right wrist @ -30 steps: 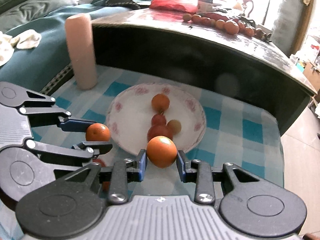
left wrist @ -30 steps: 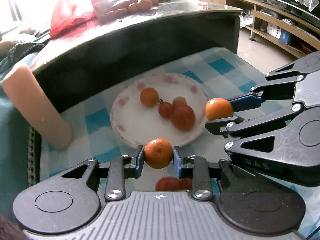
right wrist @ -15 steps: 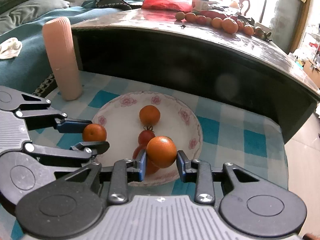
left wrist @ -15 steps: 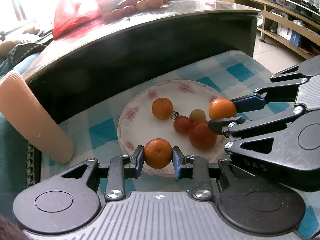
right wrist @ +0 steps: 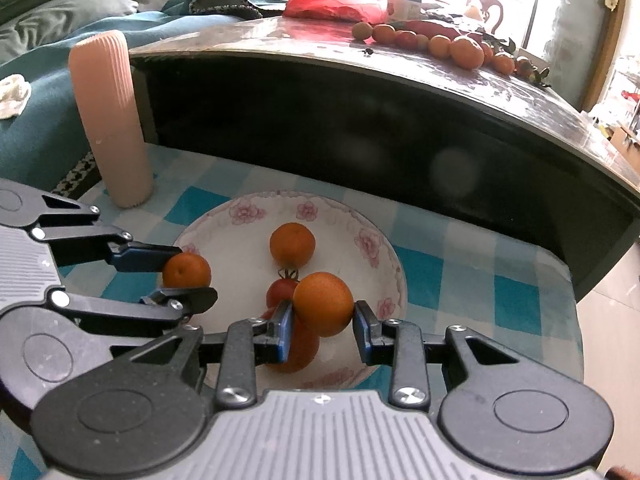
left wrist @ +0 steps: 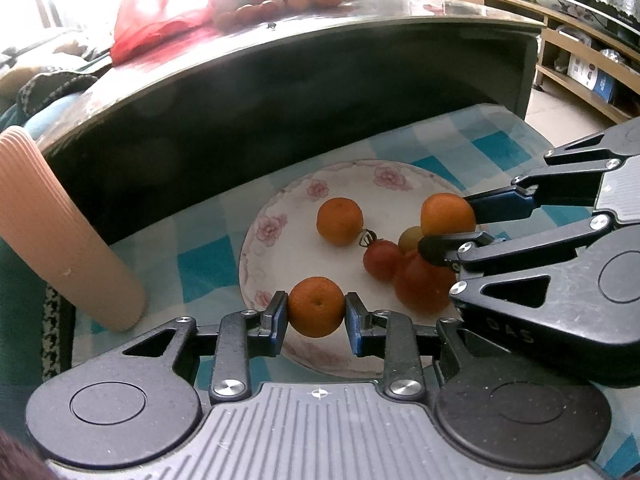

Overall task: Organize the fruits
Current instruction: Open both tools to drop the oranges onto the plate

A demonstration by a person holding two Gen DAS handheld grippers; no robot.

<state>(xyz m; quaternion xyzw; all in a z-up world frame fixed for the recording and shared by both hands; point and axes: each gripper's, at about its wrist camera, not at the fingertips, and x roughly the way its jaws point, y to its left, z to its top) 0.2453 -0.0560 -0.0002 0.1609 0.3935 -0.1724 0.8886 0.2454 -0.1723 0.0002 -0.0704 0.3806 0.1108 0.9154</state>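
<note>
A white plate with pink flowers (left wrist: 280, 216) (right wrist: 360, 232) lies on the blue-checked cloth. On it rest an orange (left wrist: 339, 221) (right wrist: 292, 245), a small red tomato (left wrist: 382, 260) (right wrist: 278, 291), a bigger red tomato (left wrist: 424, 286) and a yellowish one (left wrist: 410, 239). My left gripper (left wrist: 316, 314) (right wrist: 186, 280) is shut on a small orange (left wrist: 316, 307) (right wrist: 186, 270) over the plate's near-left rim. My right gripper (right wrist: 323, 322) (left wrist: 446, 224) is shut on a larger orange (right wrist: 323, 304) (left wrist: 447, 214) above the tomatoes.
A ribbed pink cylinder (left wrist: 60, 232) (right wrist: 110, 120) stands on the cloth left of the plate. Behind rises a dark table (left wrist: 280, 80) (right wrist: 360, 120) carrying a row of fruit (right wrist: 440, 44) and a red bag (left wrist: 160, 24). Wooden shelves (left wrist: 580, 60) lie far right.
Both grippers, each still holding its orange, have moved forward over the plate. The plate and its fruit look larger and closer than a second ago.
</note>
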